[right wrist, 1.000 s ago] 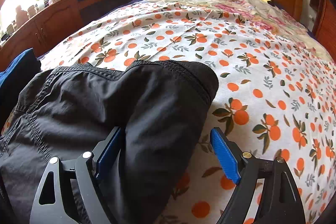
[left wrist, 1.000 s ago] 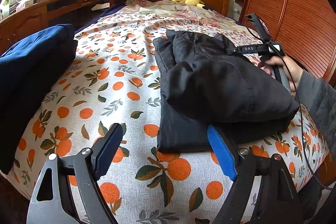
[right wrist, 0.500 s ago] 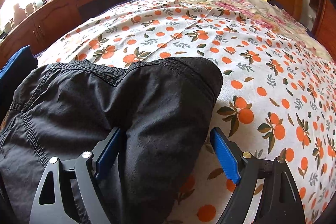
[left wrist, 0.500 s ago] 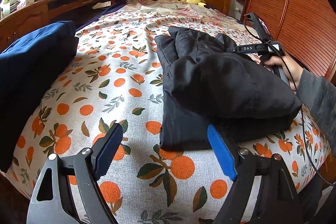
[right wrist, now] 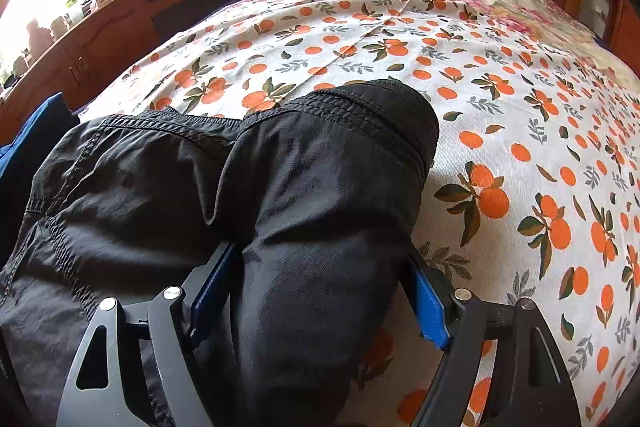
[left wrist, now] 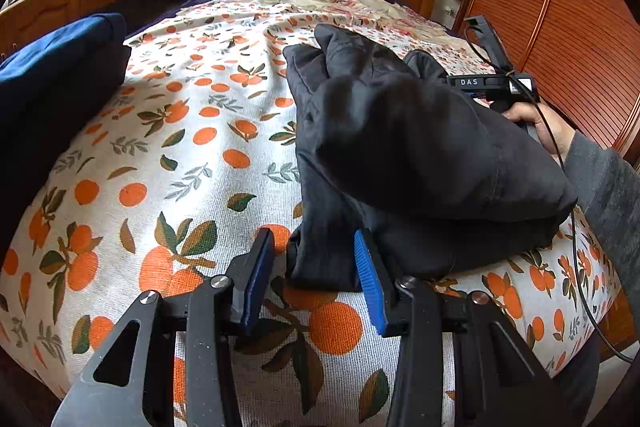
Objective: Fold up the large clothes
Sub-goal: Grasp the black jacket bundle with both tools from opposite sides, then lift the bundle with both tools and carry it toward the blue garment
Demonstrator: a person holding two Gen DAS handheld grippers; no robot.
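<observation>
Left wrist: claw (left wrist: pixel 314 259) narrower around trousers (left wrist: pixel 420 163).

left tongs (left wrist: pixel 314 267) closing, black garment (left wrist: pixel 420 155) corner between

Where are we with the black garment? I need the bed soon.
Done: the black nylon garment lies doubled over on the orange-print bedsheet. In hand: left gripper is closing around its near corner; right gripper is closing, a fold between its jaws. Left: the final fold.

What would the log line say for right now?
left gripper: closing around black trousers corner | right gripper: closing, trousers between fingers | bed
</observation>
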